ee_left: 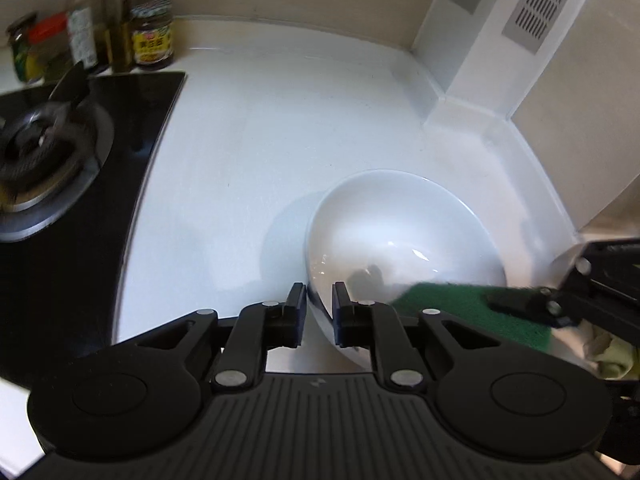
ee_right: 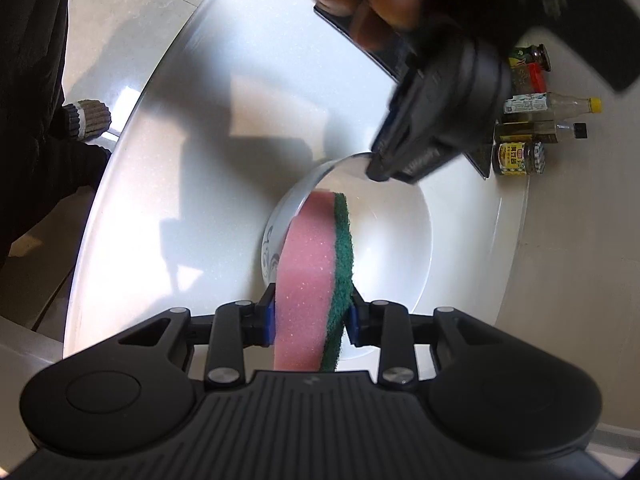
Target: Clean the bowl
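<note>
A white bowl rests tilted on the white counter. My left gripper is shut on the bowl's near rim, one finger inside and one outside. It shows in the right wrist view gripping the far rim of the bowl. My right gripper is shut on a pink sponge with a green scouring side, which reaches over the bowl's rim into it. In the left wrist view the sponge's green side lies over the bowl's right rim, held by the right gripper.
A black gas hob with a burner lies to the left. Jars and bottles stand at the back left by the wall. A white vented column stands at the back right. The counter's curved edge drops to a tiled floor.
</note>
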A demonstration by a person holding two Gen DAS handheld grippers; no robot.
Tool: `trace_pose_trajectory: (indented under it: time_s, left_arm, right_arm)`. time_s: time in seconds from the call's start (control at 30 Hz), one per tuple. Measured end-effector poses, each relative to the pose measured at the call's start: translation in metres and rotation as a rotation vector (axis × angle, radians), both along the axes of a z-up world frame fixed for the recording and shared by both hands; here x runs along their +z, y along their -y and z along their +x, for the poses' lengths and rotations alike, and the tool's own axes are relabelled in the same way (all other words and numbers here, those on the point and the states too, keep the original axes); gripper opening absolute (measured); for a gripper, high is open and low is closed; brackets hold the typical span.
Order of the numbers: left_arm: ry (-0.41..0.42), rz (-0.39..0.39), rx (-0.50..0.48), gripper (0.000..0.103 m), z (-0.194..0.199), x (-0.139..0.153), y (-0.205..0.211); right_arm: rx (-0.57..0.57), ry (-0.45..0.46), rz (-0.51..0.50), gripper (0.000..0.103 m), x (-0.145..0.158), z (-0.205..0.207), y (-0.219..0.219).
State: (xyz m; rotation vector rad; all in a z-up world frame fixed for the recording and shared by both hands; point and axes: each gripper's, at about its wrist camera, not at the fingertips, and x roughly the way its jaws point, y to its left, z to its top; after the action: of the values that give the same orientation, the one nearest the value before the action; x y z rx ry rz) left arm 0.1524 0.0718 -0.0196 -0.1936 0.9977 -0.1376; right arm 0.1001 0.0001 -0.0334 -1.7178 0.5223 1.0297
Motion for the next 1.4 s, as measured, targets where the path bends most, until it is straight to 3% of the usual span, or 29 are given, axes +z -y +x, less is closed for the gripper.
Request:
trace_pose_trajectory:
  time_s: [0.3, 0.43, 0.53, 0.8, 0.97, 1.07, 1.23, 1.3, 1.4]
  left_arm:
    - [-0.007, 0.069, -0.152, 0.012, 0.040, 0.001, 0.005]
    - [-0.003, 0.061, -0.120, 0.012, 0.046, 0.001, 0.006]
    - [0.009, 0.045, -0.072, 0.012, 0.029, 0.006, 0.005]
    - [0.007, 0.072, -0.139, 0.016, 0.027, 0.001, 0.012]
    - [0.008, 0.112, -0.343, 0.010, 0.063, 0.002, 0.016]
    - [0.017, 0.130, -0.395, 0.006, 0.082, 0.002, 0.018]
    - [0.038, 0.096, -0.307, 0.009, 0.070, 0.004, 0.011]
    - [0.054, 0.053, -0.226, 0.012, 0.056, 0.006, 0.001]
    - [0.059, 0.034, -0.188, 0.019, 0.038, 0.004, -0.003]
  right_arm:
    - [0.036, 0.022, -0.014, 0.028, -0.010, 0.009, 0.002]
    - [0.007, 0.042, -0.016, 0.028, -0.013, 0.019, 0.006]
    - [-0.010, 0.034, -0.006, 0.028, -0.014, 0.023, 0.005]
    - [-0.035, 0.042, -0.004, 0.028, -0.010, 0.022, 0.002]
    - [-0.009, 0.034, -0.024, 0.028, -0.008, 0.015, -0.004]
    - [-0.007, 0.035, -0.071, 0.028, -0.010, 0.020, -0.003]
    - [-0.037, 0.011, -0.079, 0.028, -0.008, 0.030, 0.000]
    - [-0.043, 0.003, -0.077, 0.028, -0.007, 0.034, 0.000]
    - [-0.048, -0.002, -0.070, 0.028, -0.007, 0.035, 0.002]
